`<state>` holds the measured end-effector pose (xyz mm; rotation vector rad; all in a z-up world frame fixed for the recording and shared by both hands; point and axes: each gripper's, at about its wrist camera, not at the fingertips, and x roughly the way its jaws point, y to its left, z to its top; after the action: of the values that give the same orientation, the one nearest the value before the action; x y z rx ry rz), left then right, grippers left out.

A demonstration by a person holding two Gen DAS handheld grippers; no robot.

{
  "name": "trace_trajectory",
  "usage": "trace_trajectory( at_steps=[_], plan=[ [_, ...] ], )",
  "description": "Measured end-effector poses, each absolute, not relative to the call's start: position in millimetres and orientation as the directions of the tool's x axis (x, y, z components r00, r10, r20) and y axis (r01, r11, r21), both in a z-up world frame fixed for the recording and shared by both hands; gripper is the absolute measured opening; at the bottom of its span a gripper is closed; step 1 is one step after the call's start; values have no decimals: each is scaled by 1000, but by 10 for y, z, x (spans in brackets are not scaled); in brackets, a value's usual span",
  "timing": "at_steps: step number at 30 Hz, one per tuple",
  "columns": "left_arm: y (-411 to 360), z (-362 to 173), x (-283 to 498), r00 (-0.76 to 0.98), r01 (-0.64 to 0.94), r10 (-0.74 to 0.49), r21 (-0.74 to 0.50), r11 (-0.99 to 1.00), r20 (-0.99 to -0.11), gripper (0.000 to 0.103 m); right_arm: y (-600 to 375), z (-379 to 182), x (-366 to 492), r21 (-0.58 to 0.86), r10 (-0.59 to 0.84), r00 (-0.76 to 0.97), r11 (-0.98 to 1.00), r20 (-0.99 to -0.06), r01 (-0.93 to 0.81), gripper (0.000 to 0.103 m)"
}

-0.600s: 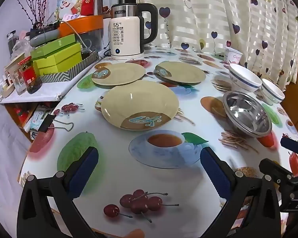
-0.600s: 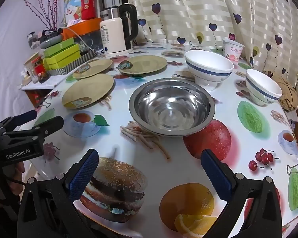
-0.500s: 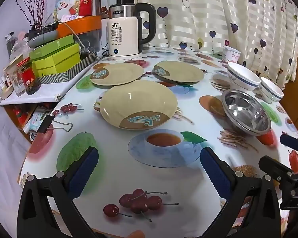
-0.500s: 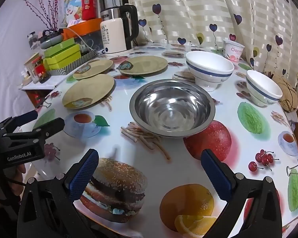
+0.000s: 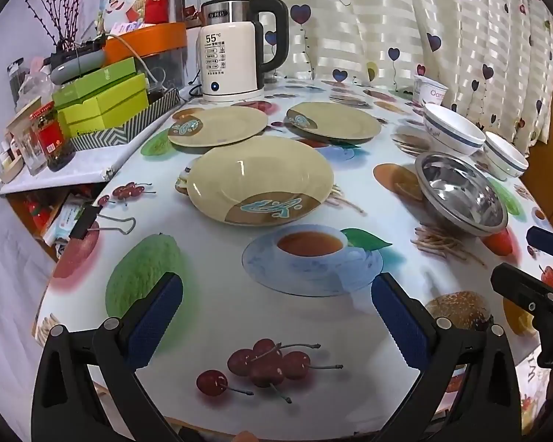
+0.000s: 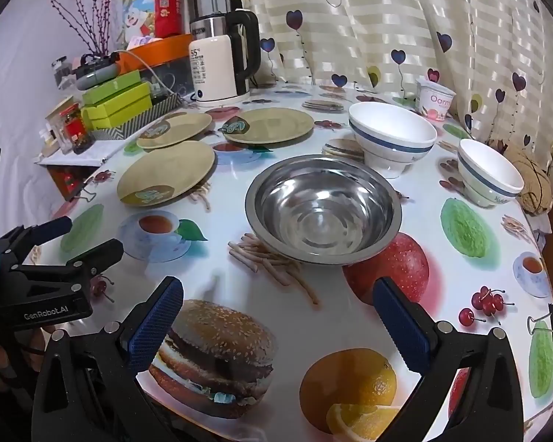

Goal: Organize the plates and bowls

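Both tongs are standing released and empty over the counter's [image 5: 221,313] near edge: left tongs [image 5: 276,316] are facing the nearest plate [image 5: 260,180], right tongs [image 6: 278,318] the steel bowl [image 6: 322,213], each positioned for approach. Remaining plates and bowls are lying spread toward the far edge.

Dishes on the table, counted
Three tan plates [image 5: 260,180], two white blue-banded bowls [image 6: 392,138], one steel bowl [image 6: 322,210], one kettle [image 5: 232,62], one yogurt cup [image 6: 435,99]
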<state>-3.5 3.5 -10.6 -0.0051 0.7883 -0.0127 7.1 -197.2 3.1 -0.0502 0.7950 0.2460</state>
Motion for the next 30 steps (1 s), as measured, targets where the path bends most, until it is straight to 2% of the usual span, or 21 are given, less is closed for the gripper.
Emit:
trace_trajectory(
  at_steps=[30],
  plan=[
    [50,-60,-27,733,26,-21,-3,1000,-680,103,-1909,71,97,45,214,681,965,-700,-256,103]
  ],
)
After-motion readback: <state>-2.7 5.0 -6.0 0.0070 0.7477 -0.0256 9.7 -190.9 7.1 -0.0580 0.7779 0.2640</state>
